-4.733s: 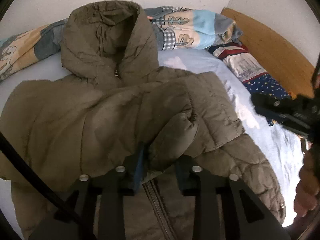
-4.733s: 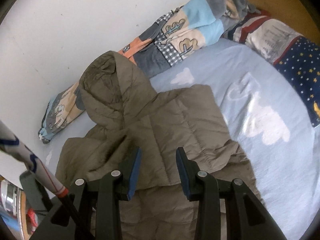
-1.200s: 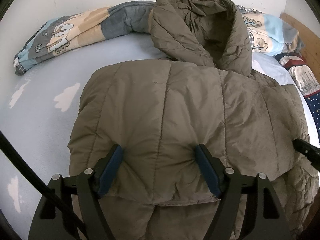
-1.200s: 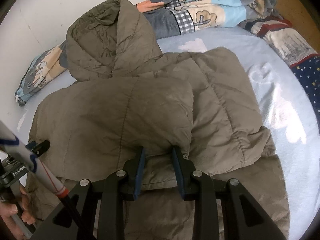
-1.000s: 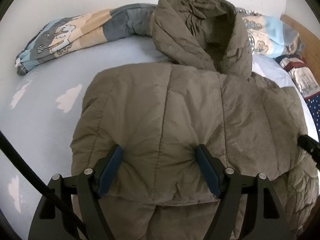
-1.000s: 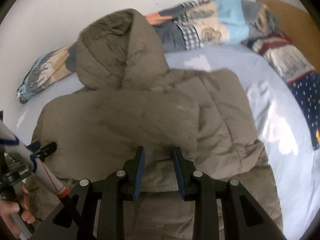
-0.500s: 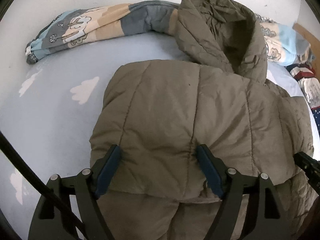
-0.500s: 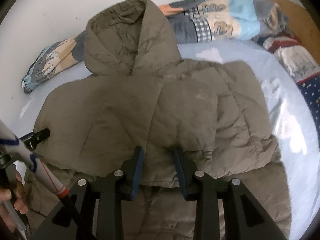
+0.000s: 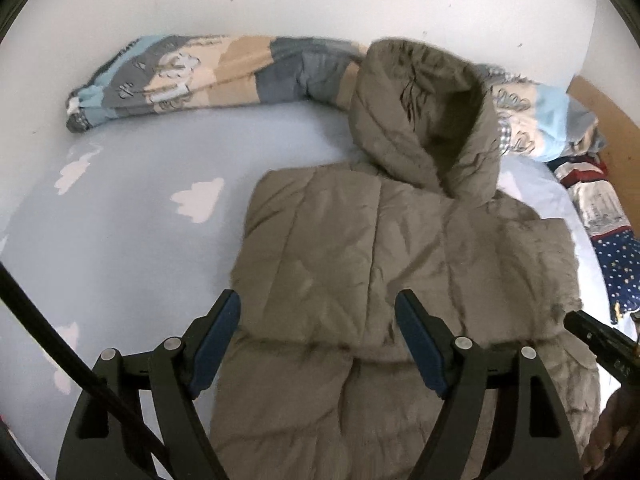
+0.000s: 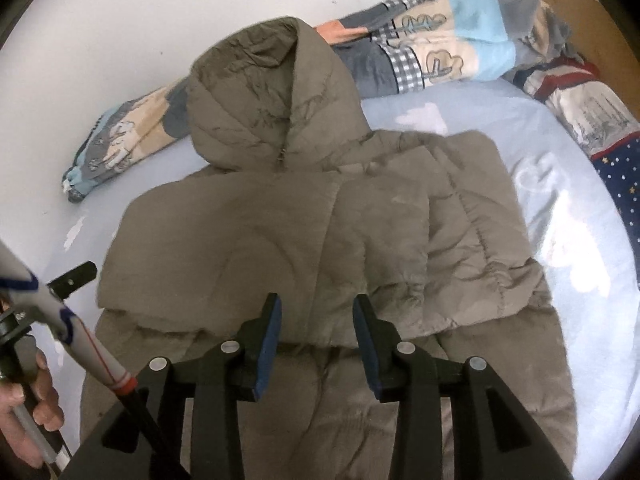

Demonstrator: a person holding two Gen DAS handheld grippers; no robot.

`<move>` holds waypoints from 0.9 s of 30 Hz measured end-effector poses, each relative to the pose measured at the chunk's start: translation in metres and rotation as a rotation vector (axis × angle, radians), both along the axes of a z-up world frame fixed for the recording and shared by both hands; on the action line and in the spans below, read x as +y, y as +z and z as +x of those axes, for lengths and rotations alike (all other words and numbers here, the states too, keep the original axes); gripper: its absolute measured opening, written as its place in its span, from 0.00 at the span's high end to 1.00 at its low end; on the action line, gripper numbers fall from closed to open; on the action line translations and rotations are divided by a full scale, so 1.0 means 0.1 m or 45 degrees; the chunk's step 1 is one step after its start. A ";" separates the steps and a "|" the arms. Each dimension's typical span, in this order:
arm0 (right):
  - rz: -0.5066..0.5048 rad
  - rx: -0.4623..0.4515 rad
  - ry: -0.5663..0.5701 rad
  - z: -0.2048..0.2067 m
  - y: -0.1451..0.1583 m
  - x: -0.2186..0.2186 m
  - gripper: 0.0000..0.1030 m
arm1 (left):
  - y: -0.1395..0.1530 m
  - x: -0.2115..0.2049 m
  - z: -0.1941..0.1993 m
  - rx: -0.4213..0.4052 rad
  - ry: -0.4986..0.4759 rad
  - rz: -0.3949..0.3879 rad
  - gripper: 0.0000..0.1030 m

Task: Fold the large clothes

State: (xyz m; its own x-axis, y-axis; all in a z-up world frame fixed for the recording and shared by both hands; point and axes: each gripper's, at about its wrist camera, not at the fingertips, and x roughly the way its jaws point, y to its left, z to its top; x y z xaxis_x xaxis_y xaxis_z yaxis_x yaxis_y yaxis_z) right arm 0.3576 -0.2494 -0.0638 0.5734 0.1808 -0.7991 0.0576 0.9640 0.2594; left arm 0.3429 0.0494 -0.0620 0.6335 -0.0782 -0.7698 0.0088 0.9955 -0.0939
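Note:
An olive-brown hooded puffer jacket [image 9: 380,248] lies on the light blue bed sheet [image 9: 120,240], hood toward the wall, both sleeves folded in across the chest. It also shows in the right wrist view [image 10: 304,232]. My left gripper [image 9: 318,332] is open wide and hovers above the folded left sleeve, holding nothing. My right gripper [image 10: 316,332] is open above the jacket's middle, over the cuff edge of the folded right sleeve, and is empty. Each gripper's tip shows at the edge of the other's view.
A rolled patchwork blanket [image 9: 208,76] lies along the white wall behind the hood. A star-patterned pillow [image 10: 616,168] and a wooden headboard [image 10: 584,16] are at the right. The sheet [image 10: 580,260] lies bare right of the jacket.
Both grippers have lifted and drawn back from the jacket. The right gripper has opened and left the right sleeve lying folded. The left gripper stays open, and its view has shifted left.

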 end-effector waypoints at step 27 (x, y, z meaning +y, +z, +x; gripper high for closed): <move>0.323 0.156 -0.585 -3.09 -0.27 -2.01 0.43 | -1.09 1.24 -2.37 0.463 0.244 -0.461 0.24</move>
